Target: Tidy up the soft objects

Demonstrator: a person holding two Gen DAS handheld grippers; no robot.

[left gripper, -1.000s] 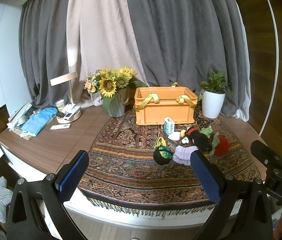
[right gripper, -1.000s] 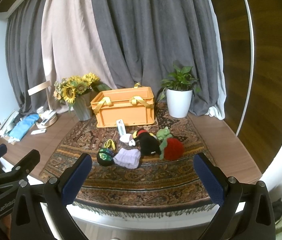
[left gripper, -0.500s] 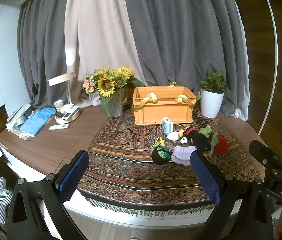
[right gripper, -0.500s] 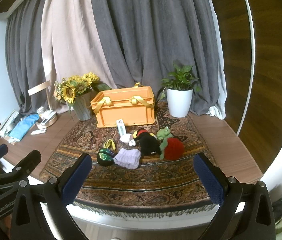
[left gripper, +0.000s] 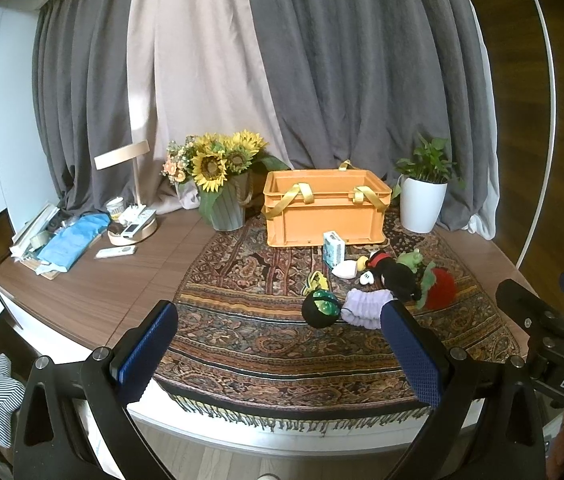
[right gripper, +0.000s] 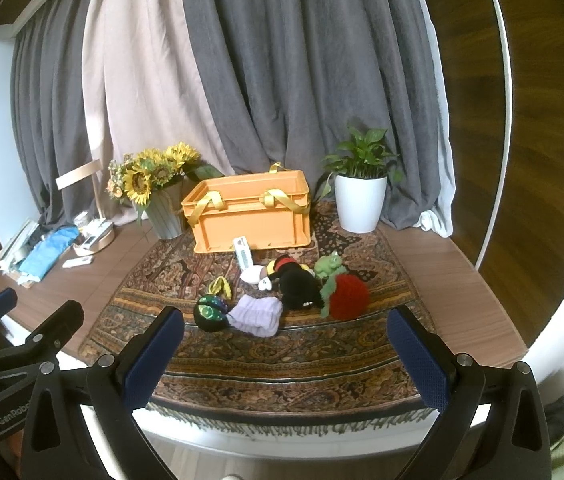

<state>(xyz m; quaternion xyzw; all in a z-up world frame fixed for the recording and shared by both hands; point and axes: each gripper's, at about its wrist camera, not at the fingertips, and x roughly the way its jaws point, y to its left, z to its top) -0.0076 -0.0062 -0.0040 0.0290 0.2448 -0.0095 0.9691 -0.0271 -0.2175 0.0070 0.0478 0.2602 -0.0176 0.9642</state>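
An orange crate with yellow straps stands at the back of a patterned rug. In front of it lie soft toys: a black ball with green patches, a lilac knit piece, a black mouse plush, a green frog and a red strawberry plush. My left gripper and right gripper both hang open before the table's front edge, well short of the toys, holding nothing.
A small carton stands before the crate. Sunflowers in a grey vase are left of it, a white potted plant right. A lamp, remotes and blue cloth crowd the far left. Grey curtains close the back.
Both views have shifted only slightly; the scene sits a little lower in the left wrist view. Both grippers stay open and nothing on the table has moved.
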